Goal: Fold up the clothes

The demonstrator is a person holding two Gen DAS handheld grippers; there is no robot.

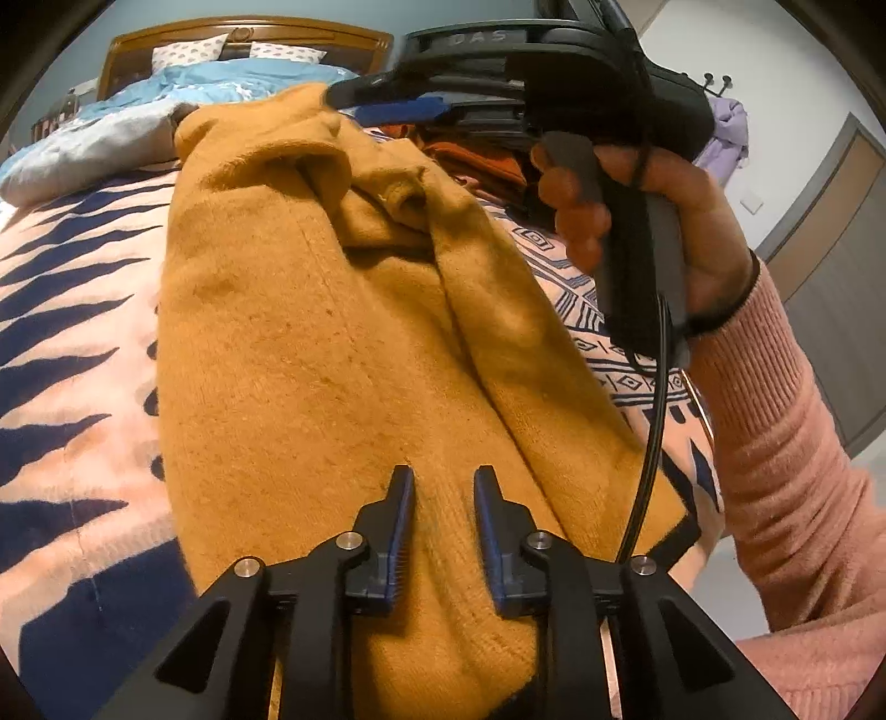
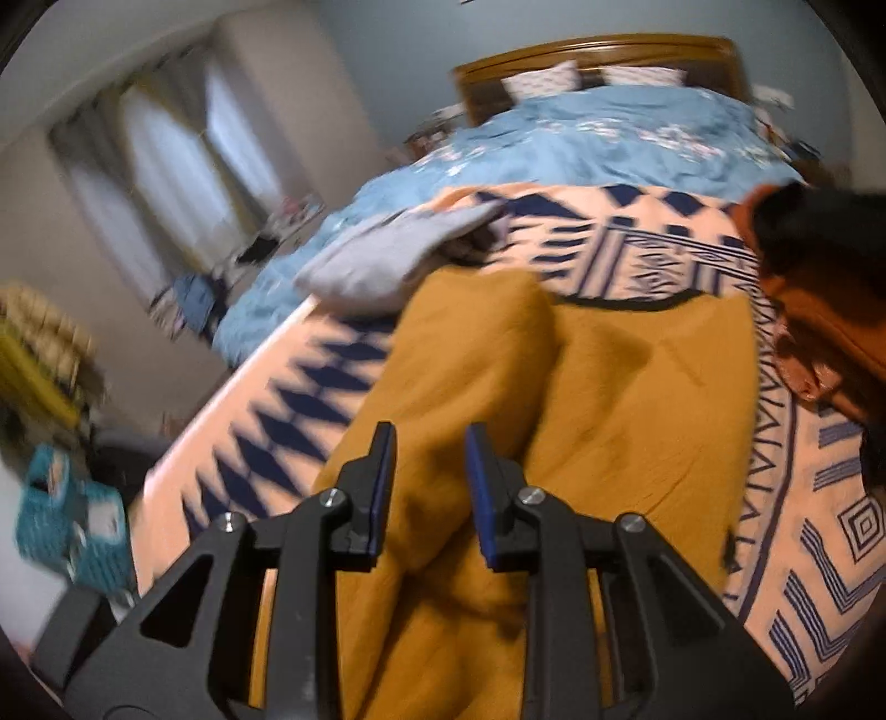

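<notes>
A mustard-yellow knit sweater [image 1: 310, 343] lies partly folded on the patterned peach-and-navy blanket [image 1: 72, 354]. My left gripper [image 1: 443, 479] hovers over its near end, fingers a little apart with nothing between them. The right gripper [image 1: 387, 99] shows at the sweater's far end in the left wrist view, held by a hand in a pink sleeve. In the right wrist view the sweater [image 2: 637, 399] fills the middle, and my right gripper [image 2: 429, 437] is over it, slightly open and empty. The right wrist view is blurred.
A rust-orange garment [image 2: 819, 310] lies at the blanket's [image 2: 819, 554] right side, also seen in the left wrist view [image 1: 476, 160]. A grey garment [image 2: 387, 260] lies beyond the sweater. Blue bedding [image 2: 581, 144] and a wooden headboard [image 2: 598, 52] are farther back. A teal basket [image 2: 66, 526] sits on the floor at left.
</notes>
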